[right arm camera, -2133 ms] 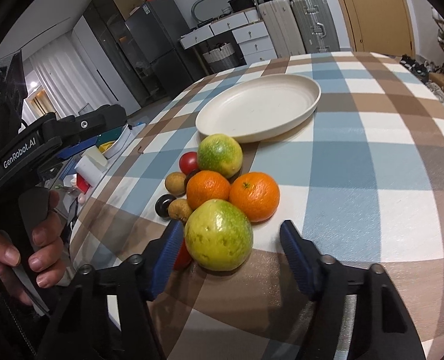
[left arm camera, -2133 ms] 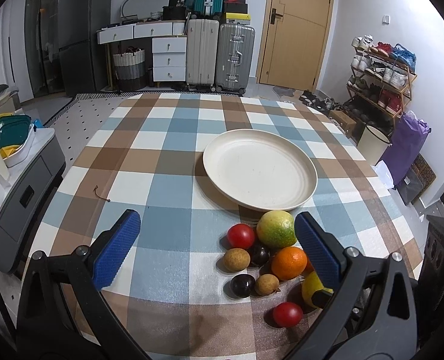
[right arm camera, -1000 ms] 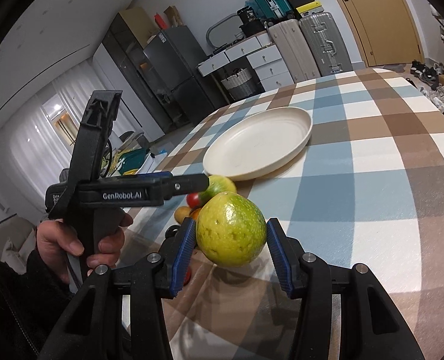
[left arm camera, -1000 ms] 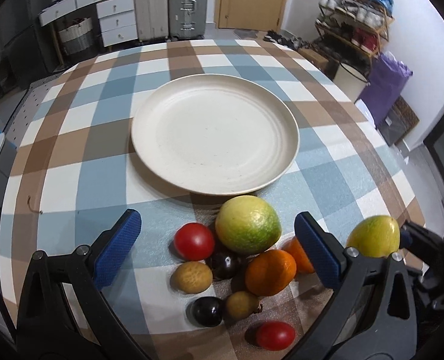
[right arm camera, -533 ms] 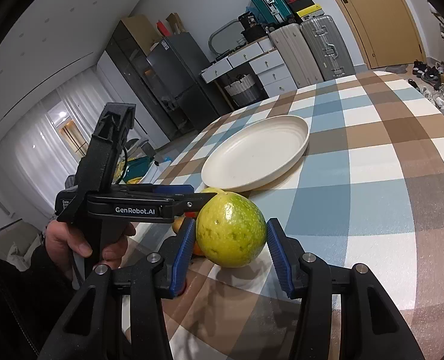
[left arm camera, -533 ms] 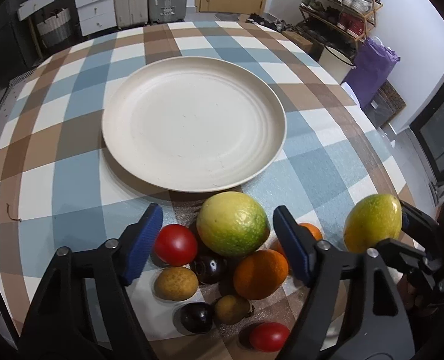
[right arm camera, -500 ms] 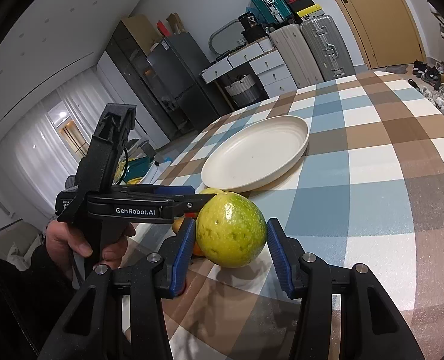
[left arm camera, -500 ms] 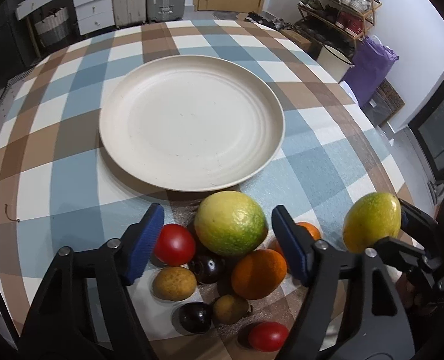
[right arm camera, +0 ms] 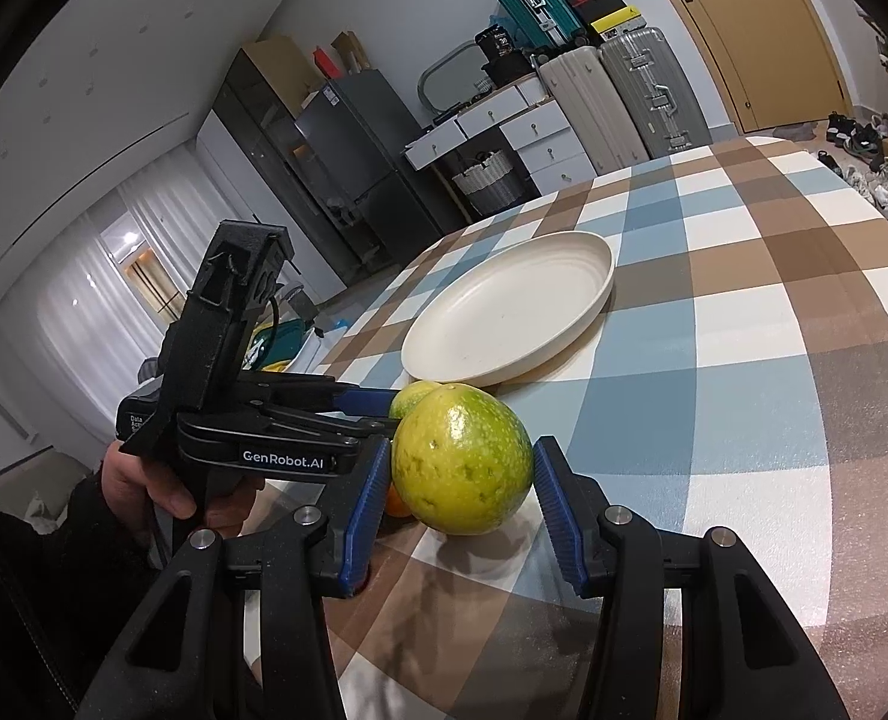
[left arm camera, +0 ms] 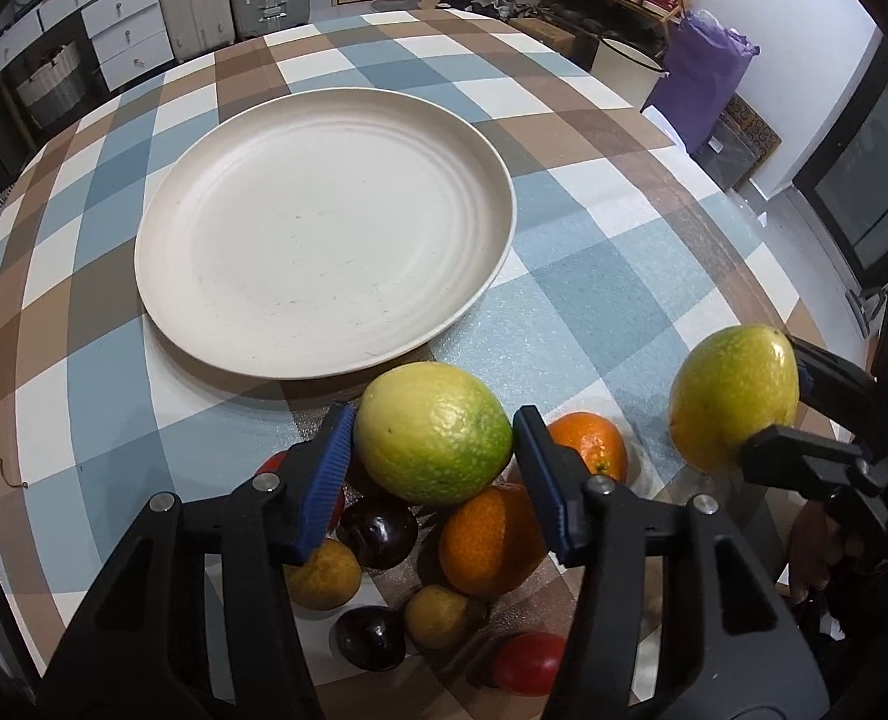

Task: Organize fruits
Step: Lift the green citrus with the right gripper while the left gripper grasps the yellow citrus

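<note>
Green-yellow citrus (left arm camera: pixel 435 433) on top of the fruit pile sits between the blue pads of the left gripper (left arm camera: pixel 435 450); its jaws have just been closing around it, and in the left wrist view both pads look in contact with the peel, so I read this as the grip just being made, fruit not yet lifted off the pile. Right gripper (right arm camera: pixel 462 489) is already clamped on a second green-yellow fruit (right arm camera: pixel 462 459), pads pressed on both sides, held in the air clear of the checked tablecloth (left arm camera: pixel 594 276), off to the right of the pile. Cream plate (left arm camera: pixel 324 228) is bare, just beyond the pile, so nothing is sorted onto it yet. Under and around the left target: two oranges (left arm camera: pixel 489 531), dark plums (left arm camera: pixel 378 531), small tan fruits (left arm camera: pixel 324 576), red tomatoes (left arm camera: pixel 528 663), all touching or packed close. Step in hand, as I judge it: pick of fruit number two while fruit number one waits in the other gripper. Next move likely needs a firm squeeze, then a straight lift so the neighbours under it do not roll, then a short carry forward to the plate. Round smooth fruit could slip if pads sit off centre. Person's hand (right arm camera: pixel 162 486) on the left handle shows in the right wrist view.
</note>
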Demonstrator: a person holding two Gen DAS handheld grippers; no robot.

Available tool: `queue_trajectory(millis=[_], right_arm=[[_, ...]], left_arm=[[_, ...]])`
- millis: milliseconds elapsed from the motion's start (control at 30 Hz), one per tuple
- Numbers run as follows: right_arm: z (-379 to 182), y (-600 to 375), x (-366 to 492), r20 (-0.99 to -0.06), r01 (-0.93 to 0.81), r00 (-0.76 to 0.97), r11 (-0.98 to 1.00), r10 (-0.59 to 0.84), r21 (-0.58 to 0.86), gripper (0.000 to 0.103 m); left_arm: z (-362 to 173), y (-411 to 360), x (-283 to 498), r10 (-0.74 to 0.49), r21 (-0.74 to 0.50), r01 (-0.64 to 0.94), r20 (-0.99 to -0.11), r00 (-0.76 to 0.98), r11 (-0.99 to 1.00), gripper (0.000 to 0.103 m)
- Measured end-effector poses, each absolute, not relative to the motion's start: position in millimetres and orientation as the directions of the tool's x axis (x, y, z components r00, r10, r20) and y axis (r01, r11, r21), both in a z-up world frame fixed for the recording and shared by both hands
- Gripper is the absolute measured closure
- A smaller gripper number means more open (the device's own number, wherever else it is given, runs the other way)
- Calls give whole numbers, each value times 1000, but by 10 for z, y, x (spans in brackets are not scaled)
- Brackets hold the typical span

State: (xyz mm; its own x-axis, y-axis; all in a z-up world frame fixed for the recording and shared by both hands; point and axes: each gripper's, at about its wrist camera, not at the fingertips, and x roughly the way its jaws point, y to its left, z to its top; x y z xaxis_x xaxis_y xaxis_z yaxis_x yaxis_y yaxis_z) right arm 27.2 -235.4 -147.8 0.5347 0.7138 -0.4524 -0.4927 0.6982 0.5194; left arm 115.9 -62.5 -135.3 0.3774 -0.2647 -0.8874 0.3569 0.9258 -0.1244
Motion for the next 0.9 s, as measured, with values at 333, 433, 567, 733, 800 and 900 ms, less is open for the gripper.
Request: queue_trajectory(millis=[333, 433, 567, 733, 800, 900], right_arm=[[-1406, -2343, 293, -443, -503, 547, 702, 710, 503, 54], [-1371, -2319, 318, -440, -510, 550, 703, 710, 495, 54], [-1343, -2241, 377, -442, -522, 546, 701, 712, 486, 54], [-1290, -2140, 475, -443, -538, 534, 694, 720, 478, 54], [-1265, -2110, 520, -442, -542, 532, 691, 723, 479, 54], [-1212, -2059, 613, -441, -545, 529, 689, 725, 478, 54]], left_arm=[[-1275, -608, 1069, -287, -141, 363, -877, 387, 921, 51], [-1223, -572, 1032, -302, -155, 363, -868, 395, 919, 51], [-1156, -510, 984, -335, -186, 370, -855, 396, 910, 51], [-1003, -386, 937, -369, -217, 365, -829, 421, 905, 51], [-922, -321, 940, -381, -232, 358, -815, 436, 904, 51], [-816, -241, 991, -387, -239, 349, -803, 454, 906, 51]])
